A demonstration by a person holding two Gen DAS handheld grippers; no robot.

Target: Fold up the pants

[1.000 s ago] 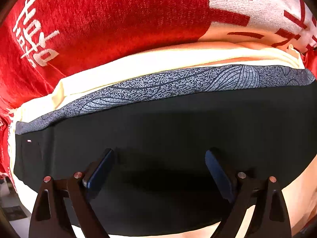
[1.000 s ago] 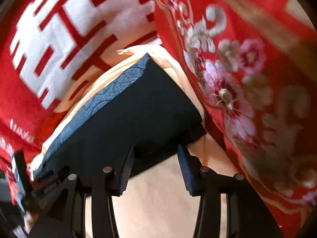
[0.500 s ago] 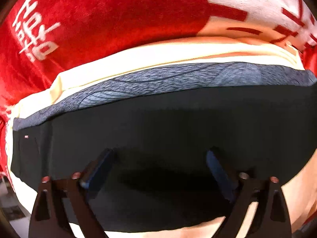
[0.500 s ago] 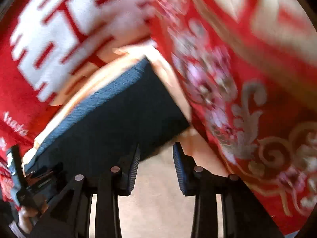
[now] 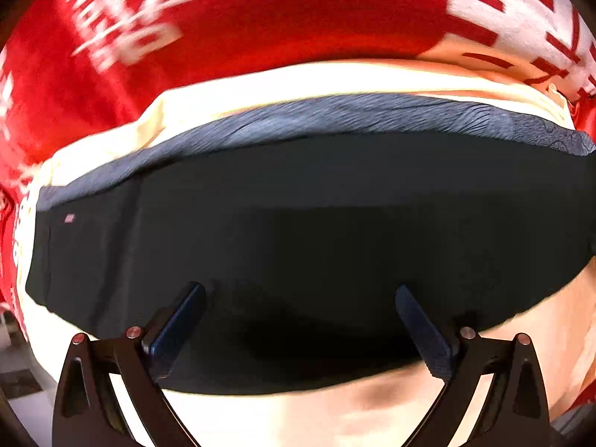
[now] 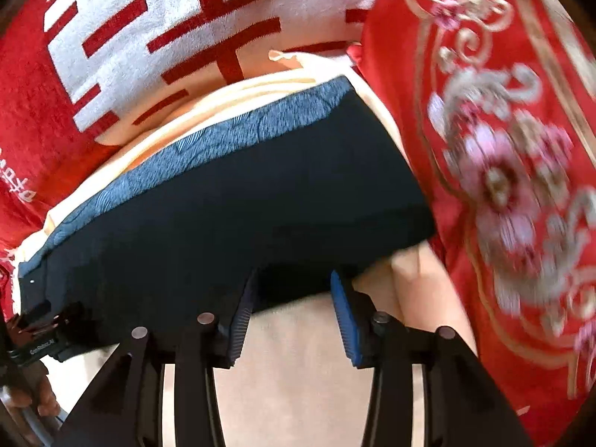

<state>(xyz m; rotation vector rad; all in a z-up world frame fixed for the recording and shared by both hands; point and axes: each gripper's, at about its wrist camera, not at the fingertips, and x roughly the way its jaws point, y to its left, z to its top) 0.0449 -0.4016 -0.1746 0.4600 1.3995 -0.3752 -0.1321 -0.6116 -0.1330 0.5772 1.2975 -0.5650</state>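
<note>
large white double-happiness character on red blanket [image 6: 178,33], small white lettering there blurred, unreadable

The folded black pants [image 5: 298,223] fill the middle of the bedding, a grey patterned band [image 5: 335,119] along the far edge. Bare cream sheet [image 6: 298,372] lies open on the near side, where the right gripper [image 6: 294,290] stands with jaws parted at the fabric's edge. A red floral quilt [image 6: 503,186] crowds close on the right, and a red-and-white blanket [image 6: 149,37] closes the far side. The left gripper [image 5: 300,298] spreads wide above the dark cloth.
</note>
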